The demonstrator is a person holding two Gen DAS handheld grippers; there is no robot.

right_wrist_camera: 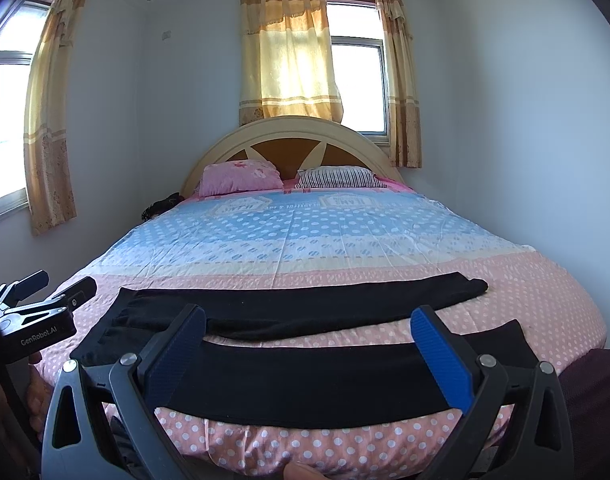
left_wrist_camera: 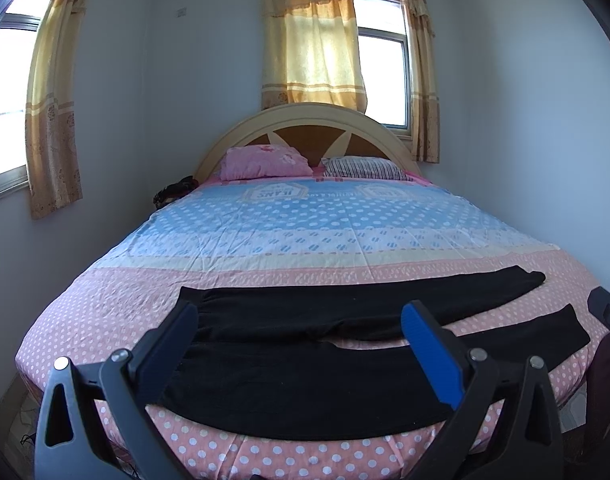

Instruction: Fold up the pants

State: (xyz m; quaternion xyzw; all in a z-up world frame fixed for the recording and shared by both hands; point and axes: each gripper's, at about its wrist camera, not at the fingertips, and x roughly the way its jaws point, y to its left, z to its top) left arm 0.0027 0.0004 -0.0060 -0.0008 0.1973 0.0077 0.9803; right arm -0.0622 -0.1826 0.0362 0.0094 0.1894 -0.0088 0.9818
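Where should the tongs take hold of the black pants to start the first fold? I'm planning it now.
Grip the near leg of the black pants along its front edge at the foot of the bed, coming from the near side. The pants lie flat, legs spread apart, waist left, cuffs right. Left tongs near the waist and right tongs toward the cuff, both open, could lift that leg onto the far one.
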